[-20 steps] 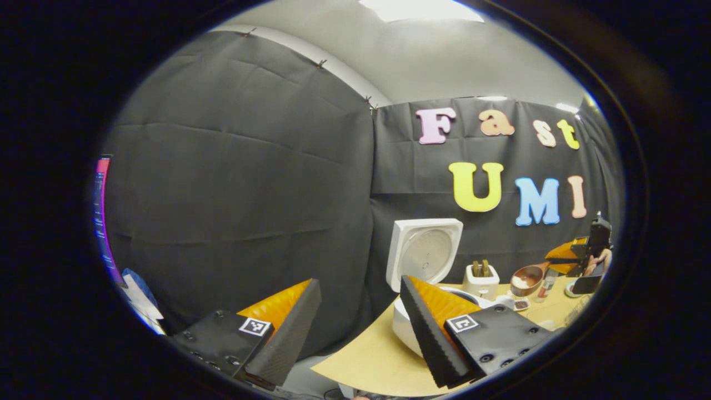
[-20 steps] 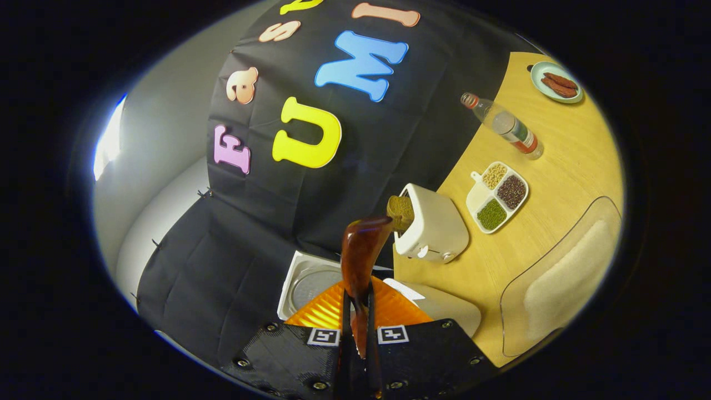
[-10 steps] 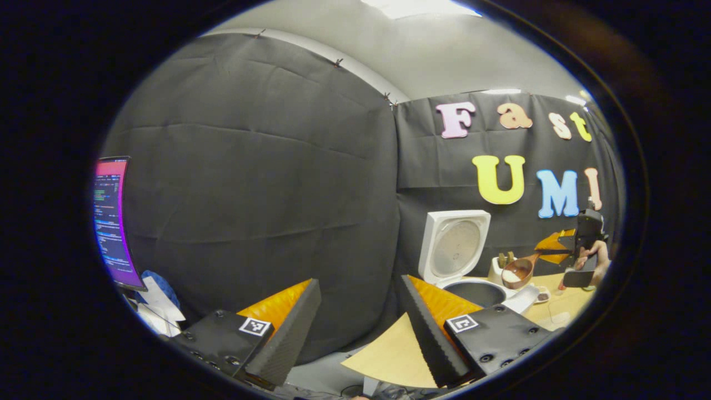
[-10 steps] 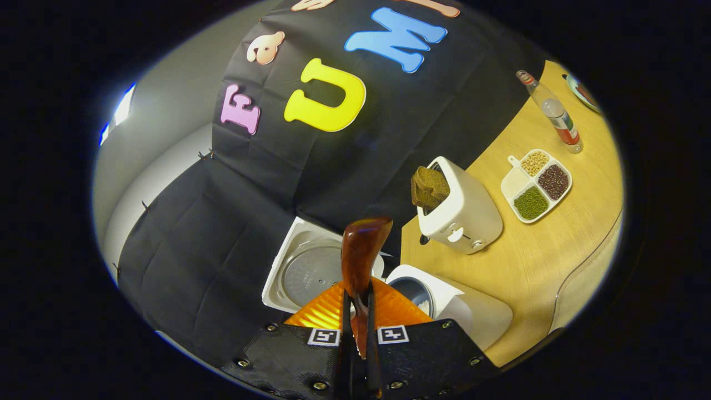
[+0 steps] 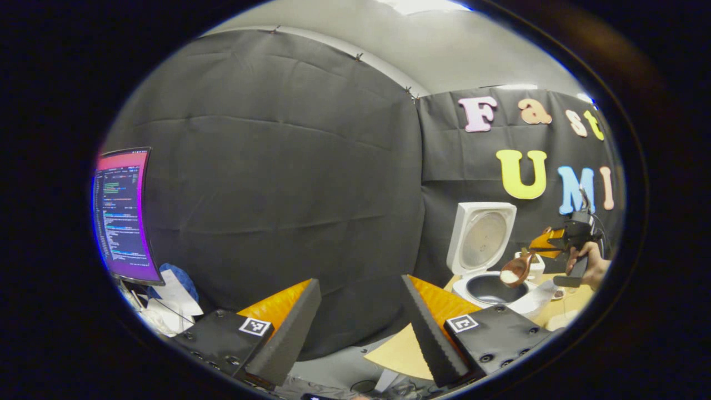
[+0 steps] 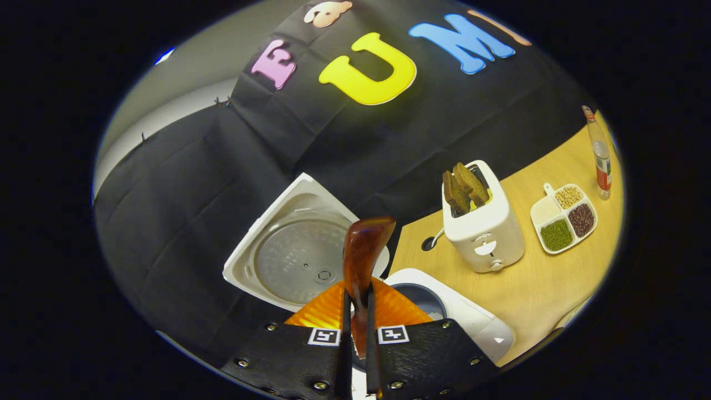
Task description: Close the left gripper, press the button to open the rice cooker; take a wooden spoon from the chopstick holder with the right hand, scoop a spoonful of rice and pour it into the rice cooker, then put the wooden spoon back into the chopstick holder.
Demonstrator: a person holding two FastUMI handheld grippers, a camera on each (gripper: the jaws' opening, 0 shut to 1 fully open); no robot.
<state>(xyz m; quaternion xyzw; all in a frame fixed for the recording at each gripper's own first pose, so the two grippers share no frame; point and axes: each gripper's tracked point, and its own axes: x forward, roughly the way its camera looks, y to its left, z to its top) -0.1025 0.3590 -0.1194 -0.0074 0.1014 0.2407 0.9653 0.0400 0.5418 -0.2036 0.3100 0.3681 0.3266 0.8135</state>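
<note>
Rice (image 5: 509, 276) sits as a white heap in the wooden spoon (image 5: 517, 269) bowl, right over the rice cooker (image 5: 489, 289) pot w/ lid (image 5: 482, 238) up, prob so the pour lands inside. Right gripper (image 6: 356, 311) is clamped on the spoon handle, tongs pressed together on it; bowel seen edge-on in right gripper view, so load hidden there. Left gripper (image 5: 361, 328) hangs idle off the table (image 5: 400, 355) edge, tongs wide apart, clear of the pour. Toaster (image 6: 482, 228) w/ bread and grain tray (image 6: 564, 218) stand beyond. Chopstick holder hard to make out.
</note>
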